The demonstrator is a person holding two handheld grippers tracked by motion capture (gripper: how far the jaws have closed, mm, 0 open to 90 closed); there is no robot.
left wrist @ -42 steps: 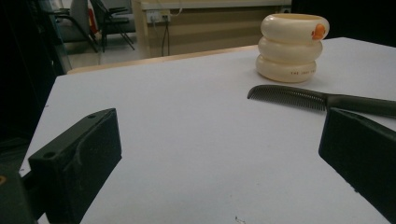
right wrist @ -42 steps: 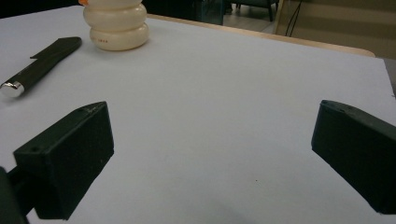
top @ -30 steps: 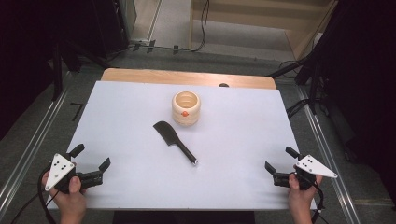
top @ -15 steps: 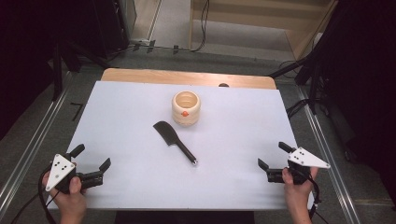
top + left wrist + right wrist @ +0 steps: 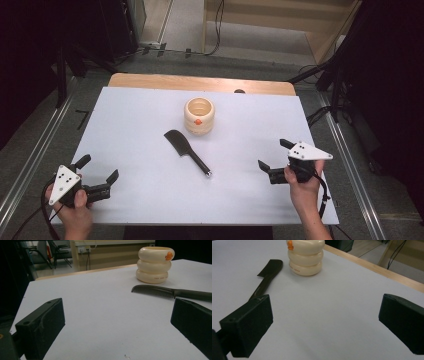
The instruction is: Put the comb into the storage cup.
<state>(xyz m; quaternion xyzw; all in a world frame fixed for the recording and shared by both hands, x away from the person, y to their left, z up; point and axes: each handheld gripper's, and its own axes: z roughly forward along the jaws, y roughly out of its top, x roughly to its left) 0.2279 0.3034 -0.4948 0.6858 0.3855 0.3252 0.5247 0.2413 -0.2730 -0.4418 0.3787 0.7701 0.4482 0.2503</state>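
A black comb [image 5: 186, 152] [image 5: 170, 292] [image 5: 267, 277] lies at a slant in the middle of the white table [image 5: 140, 125], its teeth end nearest a cream ribbed cup [image 5: 199, 115] [image 5: 155, 264] [image 5: 306, 256] with an orange mark. My left gripper [image 5: 97, 168] [image 5: 117, 325] rests open at the near left corner, nothing between its jaws. At the right, my right gripper [image 5: 274, 154] [image 5: 324, 325] is also open and empty, pointing toward the comb's handle, well apart from it.
A strip of bare wooden tabletop [image 5: 200, 83] shows past the white sheet's far edge. Metal rails [image 5: 30, 160] run along both sides of the table, and cables [image 5: 217, 30] lie on the floor beyond.
My right gripper has moved left and forward over the table, toward the comb. The left gripper has stayed put.
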